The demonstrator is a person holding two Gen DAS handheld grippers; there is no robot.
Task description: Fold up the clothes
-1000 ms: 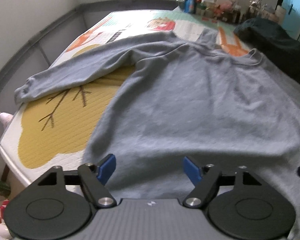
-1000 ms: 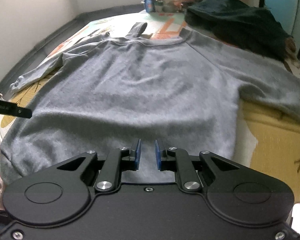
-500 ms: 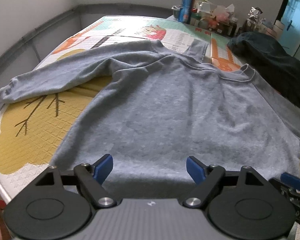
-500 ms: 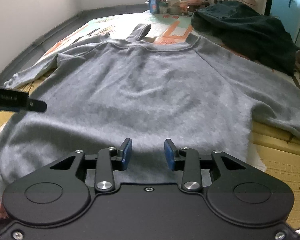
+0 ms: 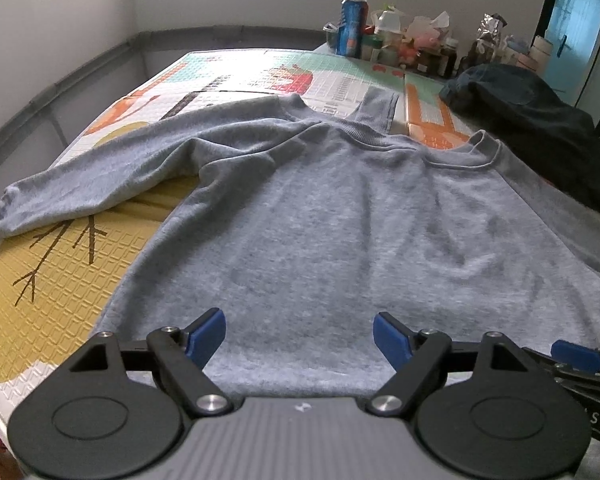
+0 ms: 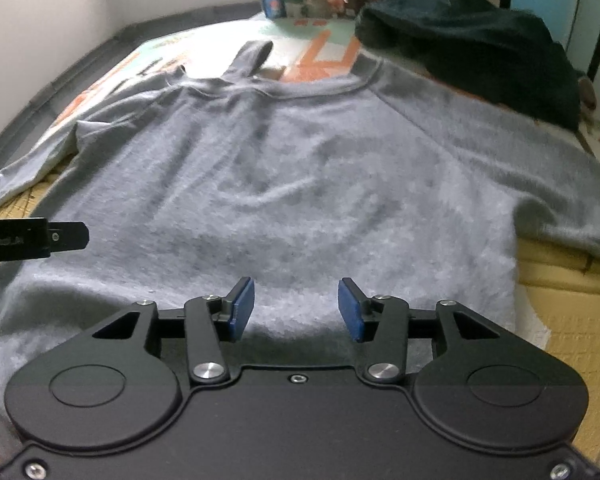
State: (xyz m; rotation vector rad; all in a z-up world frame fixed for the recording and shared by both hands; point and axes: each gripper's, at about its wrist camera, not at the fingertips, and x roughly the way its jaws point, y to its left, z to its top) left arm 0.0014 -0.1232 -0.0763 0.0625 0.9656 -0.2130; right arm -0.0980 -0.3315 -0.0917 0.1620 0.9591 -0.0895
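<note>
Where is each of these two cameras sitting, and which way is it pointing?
Left wrist view: rides the open left gripper near the hem, facing up the flat grey sweatshirt; the right gripper's tip shows.
Right wrist view: rides the open right gripper, facing the same way; a left gripper finger shows.
Shared: grey sweatshirt, dark garment pile, blue can.
</note>
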